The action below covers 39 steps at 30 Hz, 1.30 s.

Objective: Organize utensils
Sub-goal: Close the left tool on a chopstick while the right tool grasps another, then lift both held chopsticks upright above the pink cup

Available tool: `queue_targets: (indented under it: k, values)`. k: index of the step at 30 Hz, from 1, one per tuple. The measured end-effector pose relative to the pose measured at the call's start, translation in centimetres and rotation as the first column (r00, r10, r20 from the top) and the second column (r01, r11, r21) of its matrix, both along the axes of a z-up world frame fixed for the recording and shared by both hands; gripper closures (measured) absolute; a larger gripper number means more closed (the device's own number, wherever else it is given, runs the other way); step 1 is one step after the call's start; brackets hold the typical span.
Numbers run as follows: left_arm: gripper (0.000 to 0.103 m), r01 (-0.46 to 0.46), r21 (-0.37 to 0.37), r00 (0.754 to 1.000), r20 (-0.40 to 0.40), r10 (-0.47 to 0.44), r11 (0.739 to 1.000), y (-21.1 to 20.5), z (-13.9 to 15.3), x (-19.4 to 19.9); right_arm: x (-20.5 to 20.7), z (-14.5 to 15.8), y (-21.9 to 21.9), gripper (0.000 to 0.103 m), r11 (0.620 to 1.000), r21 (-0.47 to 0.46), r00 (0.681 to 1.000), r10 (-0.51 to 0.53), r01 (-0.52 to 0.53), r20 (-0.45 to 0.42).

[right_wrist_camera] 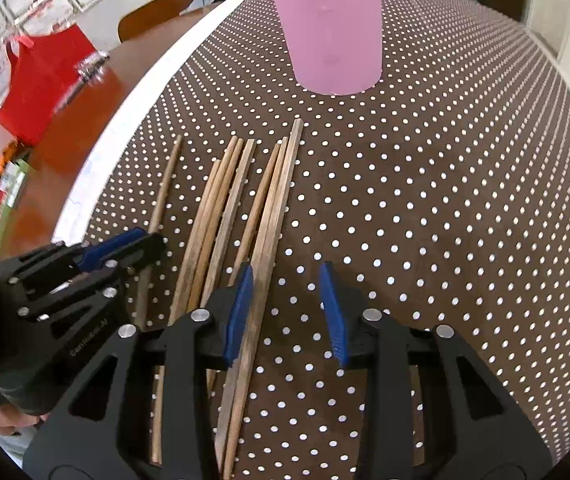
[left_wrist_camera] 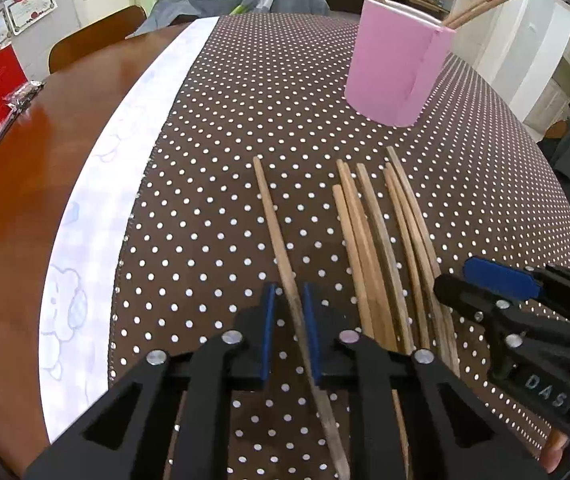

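Several wooden chopsticks (left_wrist_camera: pixel 381 240) lie side by side on the brown polka-dot cloth (left_wrist_camera: pixel 225 128); they also show in the right wrist view (right_wrist_camera: pixel 225 216). A single chopstick (left_wrist_camera: pixel 275 232) lies apart on the left. My left gripper (left_wrist_camera: pixel 290 304) has its blue pads close on either side of this chopstick, which still rests on the cloth. My right gripper (right_wrist_camera: pixel 287 284) is open, its left pad by the rightmost chopsticks (right_wrist_camera: pixel 275 220). A pink holder (left_wrist_camera: pixel 399 62) with chopsticks in it stands beyond; it also shows in the right wrist view (right_wrist_camera: pixel 331 26).
The cloth has a white border (left_wrist_camera: pixel 125 160) on a wooden table (left_wrist_camera: pixel 17 168). A red bag (right_wrist_camera: pixel 41 84) stands at the left, with a chair (left_wrist_camera: pixel 97 38) behind. The right gripper shows in the left wrist view (left_wrist_camera: pixel 497 284); the left gripper shows in the right wrist view (right_wrist_camera: pixel 125 246).
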<state>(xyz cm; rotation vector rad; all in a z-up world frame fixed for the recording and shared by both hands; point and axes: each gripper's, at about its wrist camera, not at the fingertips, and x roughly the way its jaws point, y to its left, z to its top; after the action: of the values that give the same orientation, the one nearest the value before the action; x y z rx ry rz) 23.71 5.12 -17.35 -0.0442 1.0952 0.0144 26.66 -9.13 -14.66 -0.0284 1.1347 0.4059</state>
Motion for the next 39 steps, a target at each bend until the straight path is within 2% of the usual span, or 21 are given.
queue_targets:
  k: [3,8,14,15,17,21,25,30,35,39]
  values:
    - [0.092,-0.006,-0.006,1.0,0.002,0.006,1.0,0.2,-0.1,0.3,0.1,0.0,0.8,0.07,0.999,-0.048,1.0,0.013,-0.012,0.014]
    - [0.092,-0.001,-0.017,1.0,0.006,0.001,1.0,0.5,-0.1,0.2,0.4,-0.1,0.6,0.07,0.999,-0.044,1.0,0.01,-0.009,0.004]
    - [0.093,-0.013,-0.002,1.0,0.006,0.013,1.0,0.4,-0.2,0.4,0.2,0.0,0.8,0.07,0.995,-0.097,1.0,0.025,-0.025,-0.003]
    - [0.093,-0.017,-0.003,1.0,0.006,0.017,1.0,0.3,-0.2,0.5,0.4,0.0,1.3,0.076,0.992,-0.122,1.0,0.025,-0.026,-0.003]
    - [0.093,-0.022,0.0,1.0,0.007,0.022,1.0,0.2,-0.2,0.6,0.9,0.1,2.3,0.079,0.986,-0.168,1.0,0.024,-0.023,0.006]
    - [0.094,-0.032,-0.002,0.999,0.012,0.032,1.0,0.1,-0.2,0.7,1.9,0.2,3.0,0.092,0.984,-0.179,1.0,0.013,-0.012,0.005]
    - [0.097,-0.042,-0.033,0.999,0.027,0.043,0.999,0.4,-0.2,0.8,2.6,0.2,3.2,0.095,0.99,-0.143,1.0,0.008,-0.006,0.014]
    - [0.097,-0.037,-0.102,0.998,0.051,0.043,0.994,0.7,0.1,0.7,2.6,0.4,-0.3,0.096,0.999,-0.053,1.0,-0.002,0.002,0.011]
    - [0.097,-0.011,-0.138,0.993,0.119,0.027,0.99,0.5,1.8,0.2,2.1,1.0,-2.6,0.096,1.0,0.03,1.0,-0.004,0.003,0.023]
    - [0.097,0.025,-0.155,0.979,0.206,0.008,0.988,-0.1,4.2,-0.6,0.6,2.0,-5.0,0.096,0.994,0.11,0.999,-0.004,-0.002,0.053]
